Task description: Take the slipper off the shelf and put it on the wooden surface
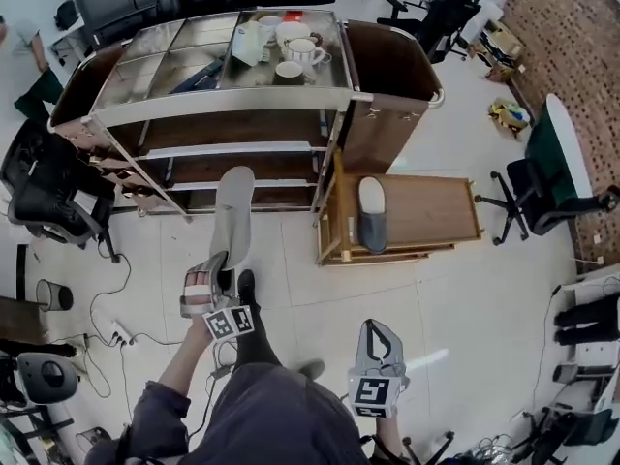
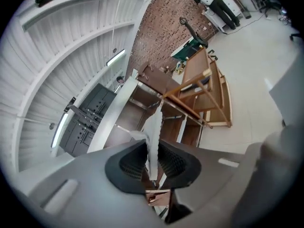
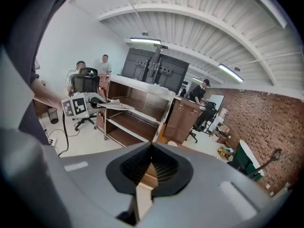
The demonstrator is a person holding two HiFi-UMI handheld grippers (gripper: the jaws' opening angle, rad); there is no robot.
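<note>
Clear of the shelf [image 1: 232,153] now; swing right over the wooden bench [image 1: 436,211]. Slipper [image 1: 232,216] hanging above the floor, pinched by its edge in the left tongs [image 1: 223,267]. Lower flat beside its mate [image 1: 372,216] before letting go. Right tongs [image 1: 379,332] pressed together, empty.

Open-plan office (swivel chairs [image 1: 554,163], brick wall [image 3: 256,113], cables [image 1: 114,298]).

My left tool [image 2: 152,163] pinched on a pale slipper [image 2: 153,129] seen edge-on, shelf [image 2: 154,82] beyond, probably a wooden stand [image 2: 209,80] beside it, brick wall [image 2: 161,23] behind.
</note>
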